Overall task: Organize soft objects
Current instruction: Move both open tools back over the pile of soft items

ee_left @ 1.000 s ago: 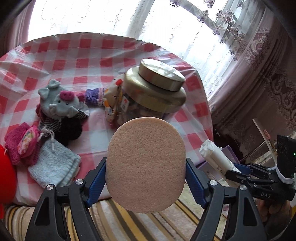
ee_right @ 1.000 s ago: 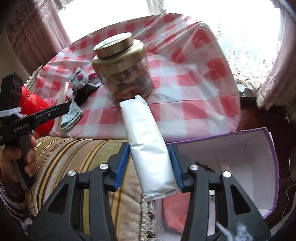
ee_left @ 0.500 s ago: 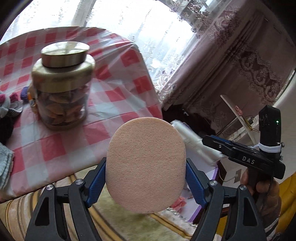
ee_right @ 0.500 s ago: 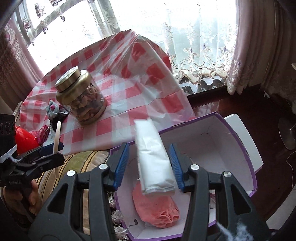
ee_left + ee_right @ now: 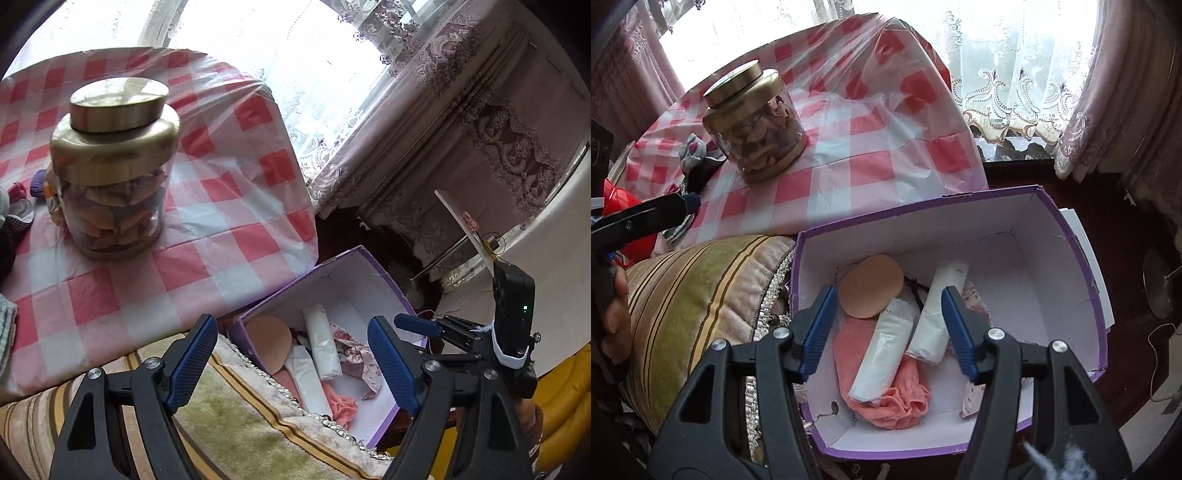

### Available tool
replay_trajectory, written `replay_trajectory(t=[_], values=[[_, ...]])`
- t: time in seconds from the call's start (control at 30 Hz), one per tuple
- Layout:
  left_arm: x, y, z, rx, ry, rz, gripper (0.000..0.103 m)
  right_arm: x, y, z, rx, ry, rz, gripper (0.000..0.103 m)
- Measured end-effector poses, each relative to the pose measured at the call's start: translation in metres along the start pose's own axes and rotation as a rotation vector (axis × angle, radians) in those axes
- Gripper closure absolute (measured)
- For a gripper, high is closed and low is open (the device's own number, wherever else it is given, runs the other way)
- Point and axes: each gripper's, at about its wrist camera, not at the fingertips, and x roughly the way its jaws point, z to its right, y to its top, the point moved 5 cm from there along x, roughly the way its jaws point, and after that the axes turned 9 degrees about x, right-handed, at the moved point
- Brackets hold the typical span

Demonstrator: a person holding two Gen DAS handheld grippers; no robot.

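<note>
Both grippers hang above the purple box [image 5: 1067, 236], which sits on the floor between the striped cushion [image 5: 701, 291] and the dark floor by the lace curtain [image 5: 1015, 66]. The left gripper [image 5: 291, 363] is spread wide and empty; the right gripper [image 5: 886, 328] is also spread, with nothing between its blue pads. Inside the box lie the round beige sponge [image 5: 870, 290], propped against the left wall, two white wrapped packets [image 5: 882, 356] side by side, a pink cloth [image 5: 886, 400] under them and a floral fabric piece [image 5: 356, 354]. On the checked tablecloth [image 5: 871, 122] stands a gold-lidded jar [image 5: 753, 118] — a grey plush toy [image 5: 692, 151] sits just beside it. The small print on one packet is too small to read.
</note>
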Motion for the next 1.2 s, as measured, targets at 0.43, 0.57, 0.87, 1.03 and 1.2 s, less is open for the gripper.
replay_trajectory(t=[0.43,0.57,0.87,1.03,1.2], values=[[-0.057,-0.007,-0.059,-0.026,0.217,0.098,0.019,-0.030,0.023,-0.075,-0.132,0.030,0.116,0.038],[-0.076,-0.023,-0.093,-0.087,0.275,0.063,0.019,-0.040,0.027,-0.109,-0.219,0.043,0.156,0.038],[-0.127,-0.052,-0.160,-0.218,0.335,0.118,0.019,-0.038,0.052,-0.166,-0.289,0.069,0.165,0.031],[-0.141,-0.058,-0.187,-0.251,0.369,0.134,0.020,-0.030,0.065,-0.206,-0.363,0.063,0.155,0.027],[-0.152,-0.062,-0.210,-0.300,0.384,0.160,0.029,-0.025,0.080,-0.255,-0.440,0.105,0.156,0.026]])
